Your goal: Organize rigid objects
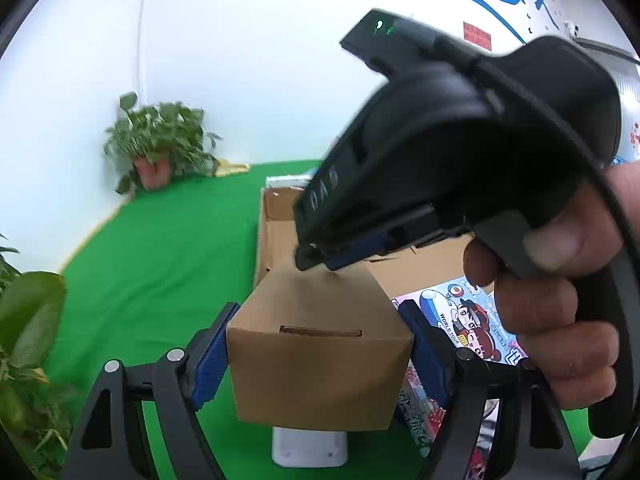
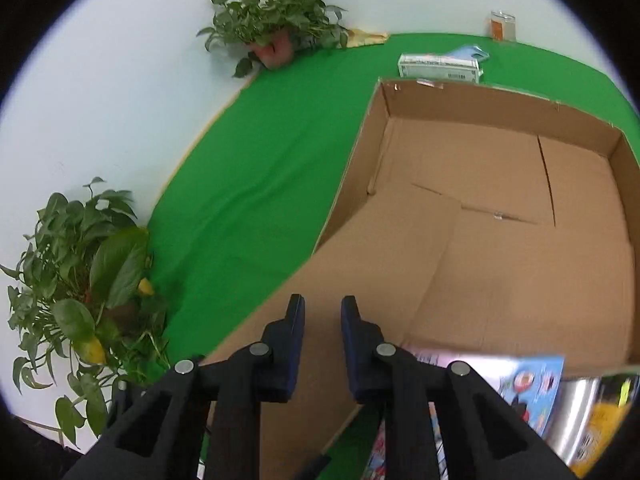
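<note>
The left claw (image 1: 316, 354) grips a small brown carton (image 1: 320, 344) by its sides, held up beside the big open box (image 2: 500, 208) on the green cloth (image 2: 260, 160). The right claw (image 2: 323, 314) is narrow and empty. Next, I judge, the carton goes down inside the box, clear of the right claw.

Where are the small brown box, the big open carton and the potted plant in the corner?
small brown box (image 1: 320, 344), left wrist view, front face
big open carton (image 2: 500, 216), right wrist view, bare floor
potted plant (image 2: 276, 16), right wrist view, leaves
</note>
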